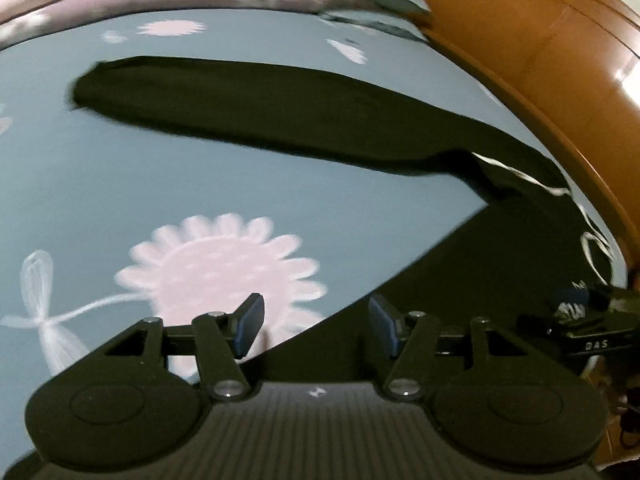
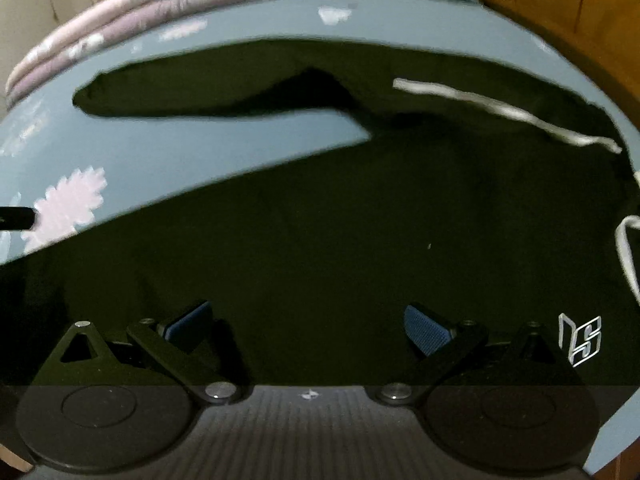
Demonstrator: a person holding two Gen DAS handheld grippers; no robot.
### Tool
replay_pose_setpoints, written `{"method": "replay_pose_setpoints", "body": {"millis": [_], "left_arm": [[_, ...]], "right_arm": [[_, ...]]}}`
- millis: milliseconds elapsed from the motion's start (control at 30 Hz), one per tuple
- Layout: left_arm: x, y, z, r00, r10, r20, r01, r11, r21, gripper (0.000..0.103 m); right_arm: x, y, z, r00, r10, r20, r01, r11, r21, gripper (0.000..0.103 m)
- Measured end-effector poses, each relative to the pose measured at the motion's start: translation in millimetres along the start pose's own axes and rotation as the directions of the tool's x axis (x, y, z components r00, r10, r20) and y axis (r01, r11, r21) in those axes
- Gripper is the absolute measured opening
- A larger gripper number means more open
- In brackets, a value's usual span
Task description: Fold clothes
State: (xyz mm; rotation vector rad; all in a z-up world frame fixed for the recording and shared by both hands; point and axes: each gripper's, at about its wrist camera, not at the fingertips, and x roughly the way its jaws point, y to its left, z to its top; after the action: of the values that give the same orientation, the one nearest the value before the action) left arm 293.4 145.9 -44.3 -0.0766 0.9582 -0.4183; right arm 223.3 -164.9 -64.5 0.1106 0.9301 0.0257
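Bedsheet: a blue-grey bedsheet with pale pink flowers is covering the bed; a large flower is showing at lower left of the left wrist view.
Garment: a black hooded top is lying spread on the bedsheet, filling the centre and bottom of the right wrist view; one sleeve is stretching toward the upper left of the left wrist view.
Drawstring: a white drawstring is trailing across the upper right of the garment; a white logo is sitting at lower right.
Left tool: the left tool is hanging released, jaws apart with nothing between them, over the garment's slanting edge where black is meeting sheet.
Right tool: the right tool is hanging wide and empty above the body of the top.
Step in hand (judgement): the garment is looking flat and not yet folded; the next grasp is likely falling on the sleeve or side edge.
Doing it well (judgement): pinching a single layer at the edge, lifting both tools together and laying the fold flat, keeping the drawstring from bunching underneath.
Hard to make out: both views are blurring; black cloth is hiding seams and hood outline; the garment's right side is being cut off by the frame; folded pinkish bedding at the top is indistinct.
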Motion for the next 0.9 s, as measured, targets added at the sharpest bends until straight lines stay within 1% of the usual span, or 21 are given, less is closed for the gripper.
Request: {"method": "replay_pose_setpoints", "body": {"millis": [67, 133, 200, 267, 333, 367, 433, 467, 567, 600, 633, 700, 733, 800, 900], "left_arm": [[11.8, -10.9, 8.8, 0.999, -0.046, -0.017, 0.046, 0.998, 0.033, 0.058], [25.2, -23.0, 18.8, 0.995, -0.1, -0.031, 0.101, 0.993, 0.058, 0.058], [35.9, -34.1, 29.0, 0.984, -0.171, -0.041, 0.172, 0.984, 0.046, 0.058], [48.0, -43.7, 41.3, 0.961, -0.273, -0.041, 0.273, 0.962, 0.004, 0.056], [63.5, -53.8, 54.8, 0.933, -0.357, -0.037, 0.356, 0.934, -0.028, 0.054], [70.9, -60.3, 61.0, 0.929, -0.369, -0.038, 0.368, 0.929, -0.037, 0.053], [86.1, -75.3, 72.3, 0.922, -0.386, -0.035, 0.384, 0.922, -0.042, 0.037], [94.0, -83.6, 77.5, 0.92, -0.392, -0.033, 0.39, 0.92, -0.039, 0.036], [122.2, -101.2, 89.0, 0.899, -0.436, -0.035, 0.429, 0.895, -0.121, 0.036], [131.1, -106.2, 90.9, 0.9, -0.435, -0.032, 0.426, 0.893, -0.142, 0.036], [139.4, -109.4, 92.6, 0.906, -0.423, -0.026, 0.413, 0.896, -0.161, 0.036], [155.8, -112.3, 94.3, 0.9, -0.435, -0.019, 0.421, 0.881, -0.214, 0.036], [164.0, -113.8, 95.1, 0.897, -0.441, -0.015, 0.425, 0.873, -0.24, 0.036], [177.7, -117.7, 95.6, 0.882, -0.471, 0.003, 0.453, 0.846, -0.281, 0.036], [189.0, -125.3, 98.5, 0.87, -0.494, 0.014, 0.475, 0.828, -0.299, 0.036]], "right_arm": [[-13.6, -7.0, -3.1, 0.999, -0.012, 0.036, 0.012, 1.0, 0.004, 0.103], [-22.7, -19.4, -7.2, 0.998, -0.039, 0.046, 0.038, 0.999, 0.014, 0.103], [-30.5, -33.0, -11.3, 0.996, -0.069, 0.052, 0.067, 0.997, 0.024, 0.103], [-32.7, -44.9, -11.4, 0.995, -0.068, 0.067, 0.066, 0.997, 0.028, 0.103], [-32.7, -56.7, -8.7, 0.995, -0.052, 0.09, 0.05, 0.998, 0.028, 0.103], [-32.5, -63.5, -7.1, 0.994, -0.04, 0.105, 0.038, 0.999, 0.025, 0.103], [-25.9, -73.4, 1.2, 0.992, 0.003, 0.127, -0.004, 1.0, 0.011, 0.103], [-22.0, -77.6, 5.3, 0.991, 0.028, 0.134, -0.028, 1.0, 0.001, 0.103], [-6.6, -88.2, 19.6, 0.985, 0.093, 0.144, -0.09, 0.996, -0.025, 0.103], [-4.8, -91.4, 23.2, 0.983, 0.11, 0.15, -0.107, 0.994, -0.032, 0.103], [-3.3, -94.6, 26.7, 0.98, 0.127, 0.155, -0.123, 0.992, -0.039, 0.103], [-0.7, -100.8, 31.4, 0.974, 0.158, 0.161, -0.151, 0.987, -0.054, 0.103], [-0.1, -103.9, 32.7, 0.972, 0.171, 0.161, -0.163, 0.985, -0.06, 0.103], [1.1, -110.1, 35.2, 0.967, 0.196, 0.161, -0.187, 0.98, -0.071, 0.103], [1.3, -118.7, 36.0, 0.961, 0.227, 0.157, -0.215, 0.973, -0.087, 0.103]]}}
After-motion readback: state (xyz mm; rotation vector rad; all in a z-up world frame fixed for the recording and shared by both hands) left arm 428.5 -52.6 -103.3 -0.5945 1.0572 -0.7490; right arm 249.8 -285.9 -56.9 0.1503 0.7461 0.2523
